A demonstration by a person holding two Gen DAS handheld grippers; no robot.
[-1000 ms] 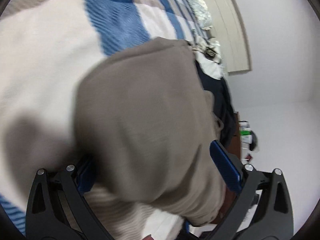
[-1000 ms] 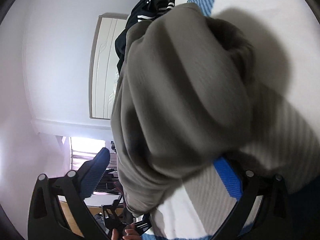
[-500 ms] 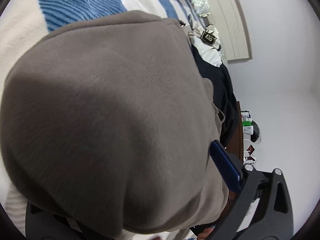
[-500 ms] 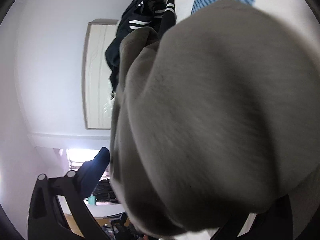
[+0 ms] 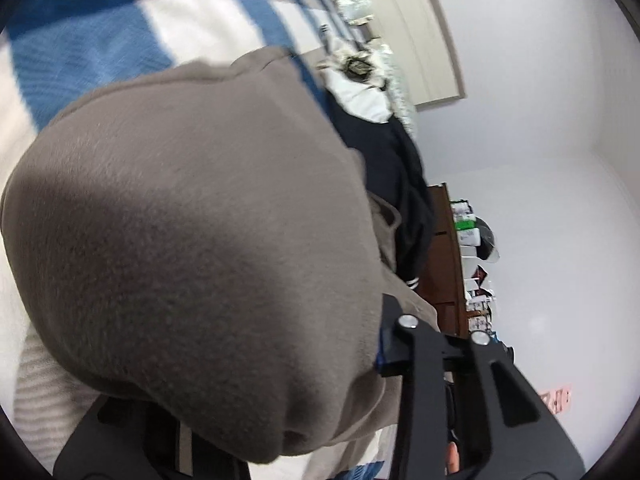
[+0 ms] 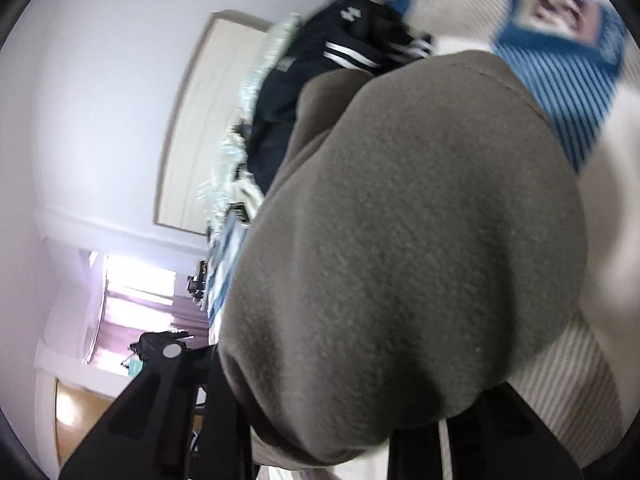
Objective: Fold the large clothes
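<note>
Grey-brown fleece bunched in both my claws above the bed.

I see the sweatshirt [image 5: 192, 248] fill each wrist view, gathered into a thick fold raised off the blue-and-white striped bedspread [image 5: 92, 52]. My left claw [image 5: 256, 404] has just been closing and now clamps on the cloth, with only one black finger [image 5: 404, 344] showing beside the bulge. My right claw [image 6: 340, 420] has closed likewise, its jaws buried under the fabric. Behind lies a dark jacket [image 6: 320, 80] with white stripes, near the pale headboard [image 6: 200, 120].
</note>
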